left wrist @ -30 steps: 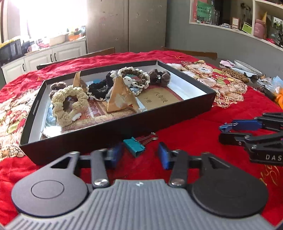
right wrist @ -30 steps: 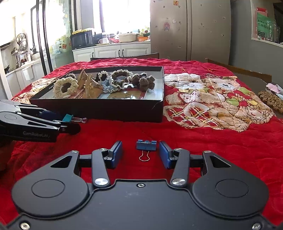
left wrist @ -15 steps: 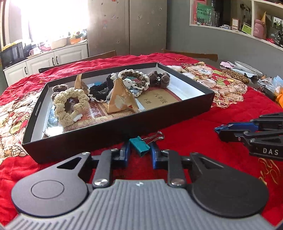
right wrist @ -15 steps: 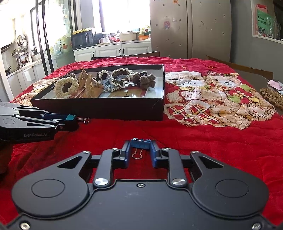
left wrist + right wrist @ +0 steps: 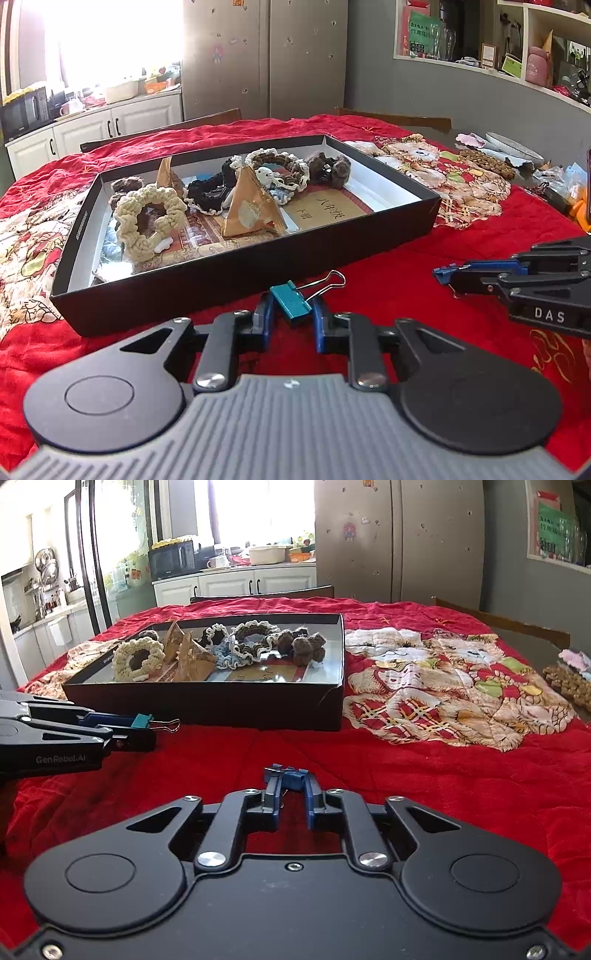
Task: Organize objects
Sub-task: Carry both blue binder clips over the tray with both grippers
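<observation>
While we held the teal binder clip (image 5: pixel 290 303) pinched in the left gripper (image 5: pixel 290 314) just beside the black box's (image 5: pixel 236 273) near wall, wire handles pointing away, our right gripper (image 5: pixel 291 794), jaws opening, pinched the blue binder clip (image 5: pixel 286 773) on the red-covered desk (image 5: pixel 424 786).

From the left gripper (image 5: pixel 290 314), the black box (image 5: pixel 229 280) wall blocks passage at 12 o'clock. The right gripper (image 5: pixel 448 275) obstructs 3 o'clock. Open red tablecloth (image 5: pixel 443 782) lies between them and right of the box.
</observation>
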Action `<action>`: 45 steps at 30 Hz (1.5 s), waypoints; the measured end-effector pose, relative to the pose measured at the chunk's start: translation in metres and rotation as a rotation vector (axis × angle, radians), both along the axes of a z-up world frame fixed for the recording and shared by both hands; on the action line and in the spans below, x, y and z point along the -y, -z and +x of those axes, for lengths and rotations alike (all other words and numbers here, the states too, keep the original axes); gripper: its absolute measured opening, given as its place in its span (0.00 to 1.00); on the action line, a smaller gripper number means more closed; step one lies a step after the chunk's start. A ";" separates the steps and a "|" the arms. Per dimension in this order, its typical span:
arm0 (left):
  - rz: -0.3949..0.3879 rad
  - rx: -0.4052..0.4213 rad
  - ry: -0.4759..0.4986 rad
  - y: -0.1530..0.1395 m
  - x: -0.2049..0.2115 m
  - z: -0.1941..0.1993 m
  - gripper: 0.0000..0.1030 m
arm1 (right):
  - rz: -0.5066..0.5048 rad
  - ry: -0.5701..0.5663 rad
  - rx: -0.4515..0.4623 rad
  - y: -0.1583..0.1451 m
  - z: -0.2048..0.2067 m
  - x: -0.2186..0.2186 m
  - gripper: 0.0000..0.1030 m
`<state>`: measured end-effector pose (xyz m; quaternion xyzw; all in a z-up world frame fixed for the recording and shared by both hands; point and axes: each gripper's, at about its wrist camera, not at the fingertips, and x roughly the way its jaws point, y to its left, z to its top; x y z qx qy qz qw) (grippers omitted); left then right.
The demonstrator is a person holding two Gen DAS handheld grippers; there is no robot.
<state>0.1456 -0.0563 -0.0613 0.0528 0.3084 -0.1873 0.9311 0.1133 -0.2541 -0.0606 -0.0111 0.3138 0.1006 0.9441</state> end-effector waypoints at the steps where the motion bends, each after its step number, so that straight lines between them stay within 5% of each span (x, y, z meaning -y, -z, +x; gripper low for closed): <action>1: -0.001 -0.001 0.001 0.000 0.000 0.000 0.24 | -0.008 -0.002 0.006 0.000 0.000 -0.002 0.42; 2: -0.003 -0.002 0.004 0.000 0.000 0.000 0.24 | -0.013 -0.002 0.013 -0.001 -0.001 -0.004 0.50; 8: -0.008 0.001 0.007 0.000 0.000 -0.001 0.24 | -0.023 0.013 -0.007 0.002 0.009 -0.014 0.26; 24: -0.042 0.031 -0.011 -0.013 -0.007 -0.006 0.23 | -0.051 0.003 0.045 -0.005 0.007 -0.024 0.25; 32: -0.062 0.065 -0.045 -0.032 -0.022 -0.004 0.23 | -0.007 -0.054 0.130 -0.035 0.002 -0.032 0.25; 37: -0.056 0.070 -0.102 -0.038 -0.034 0.014 0.23 | -0.010 -0.078 0.175 -0.053 0.021 -0.042 0.25; 45: -0.039 0.048 -0.158 -0.037 -0.043 0.053 0.23 | -0.022 -0.091 0.128 -0.049 0.079 -0.062 0.25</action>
